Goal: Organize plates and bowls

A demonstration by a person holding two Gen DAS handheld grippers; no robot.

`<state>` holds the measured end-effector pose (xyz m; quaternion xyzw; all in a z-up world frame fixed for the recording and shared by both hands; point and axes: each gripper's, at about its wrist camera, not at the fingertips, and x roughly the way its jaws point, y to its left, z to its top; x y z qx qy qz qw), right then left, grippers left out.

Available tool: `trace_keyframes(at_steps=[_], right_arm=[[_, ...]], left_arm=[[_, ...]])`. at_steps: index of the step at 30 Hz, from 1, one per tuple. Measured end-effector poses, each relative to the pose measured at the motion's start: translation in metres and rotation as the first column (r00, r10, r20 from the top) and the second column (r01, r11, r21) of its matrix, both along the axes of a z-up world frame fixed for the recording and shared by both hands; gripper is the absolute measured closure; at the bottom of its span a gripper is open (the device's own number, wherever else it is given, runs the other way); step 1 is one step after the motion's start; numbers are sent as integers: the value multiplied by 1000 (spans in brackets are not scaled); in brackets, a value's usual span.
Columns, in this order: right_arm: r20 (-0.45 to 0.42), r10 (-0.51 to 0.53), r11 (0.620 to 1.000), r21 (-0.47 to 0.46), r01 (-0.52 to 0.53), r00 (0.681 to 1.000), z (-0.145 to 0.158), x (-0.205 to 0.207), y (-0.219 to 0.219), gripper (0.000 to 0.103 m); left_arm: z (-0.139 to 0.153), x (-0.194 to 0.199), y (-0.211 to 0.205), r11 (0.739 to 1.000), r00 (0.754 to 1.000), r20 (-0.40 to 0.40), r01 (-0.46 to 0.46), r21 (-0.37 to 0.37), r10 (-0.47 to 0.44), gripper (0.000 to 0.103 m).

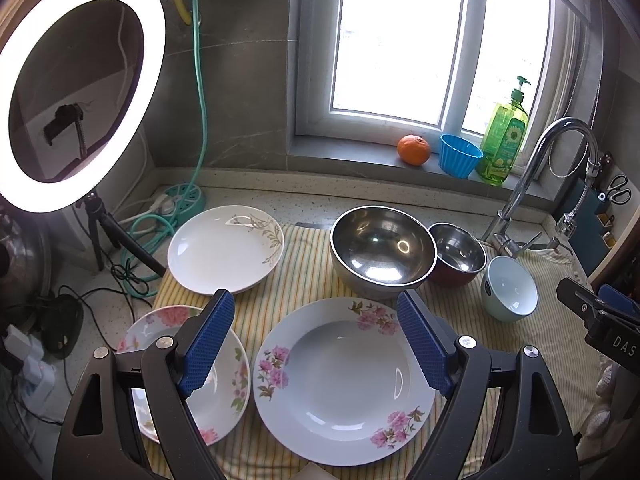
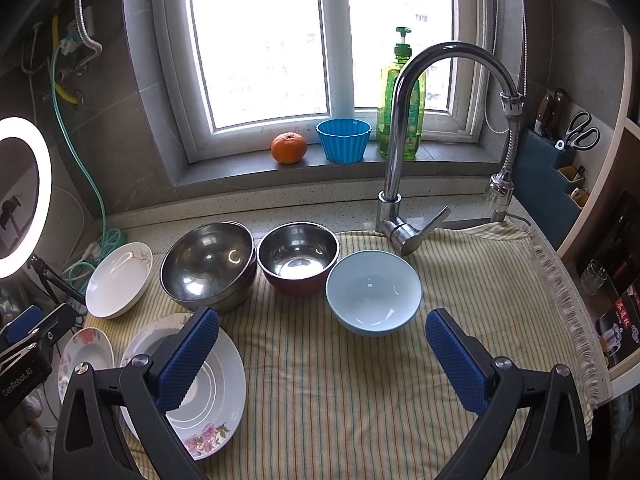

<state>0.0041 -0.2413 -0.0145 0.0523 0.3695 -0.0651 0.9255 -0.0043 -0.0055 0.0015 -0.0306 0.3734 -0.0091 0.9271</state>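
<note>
Three plates lie on a striped cloth (image 1: 304, 264): a large pink-flowered plate (image 1: 344, 380), a smaller pink-flowered plate (image 1: 224, 376) to its left, and a white leaf-patterned plate (image 1: 224, 248) behind. Further back stand a big steel bowl (image 1: 382, 250), a steel bowl with a red outside (image 1: 460, 254) and a pale blue bowl (image 1: 510, 288). My left gripper (image 1: 316, 312) hangs open above the large flowered plate. My right gripper (image 2: 322, 332) is open just in front of the pale blue bowl (image 2: 374, 292), holding nothing. The big steel bowl (image 2: 208, 264) and red-sided bowl (image 2: 298, 258) sit to its left.
A chrome tap (image 2: 400, 140) rises behind the bowls. On the windowsill sit an orange (image 2: 289, 147), a blue ribbed cup (image 2: 344, 140) and a green soap bottle (image 2: 400, 104). A ring light (image 1: 80, 84) on a tripod, hoses and cables crowd the left. A knife and scissors holder (image 2: 560, 148) hangs at right.
</note>
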Motion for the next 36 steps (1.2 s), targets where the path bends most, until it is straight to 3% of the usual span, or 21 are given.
trace_keyframes(at_steps=[17, 36], right_arm=[[-11, 11, 1000, 13, -11, 1000, -6, 4, 2, 1], [-57, 59, 992, 118, -52, 997, -39, 13, -6, 1]], left_arm=[[-6, 2, 0, 1000, 1000, -11, 11, 3, -11, 19], [-34, 6, 14, 1000, 994, -113, -6, -26, 3, 20]])
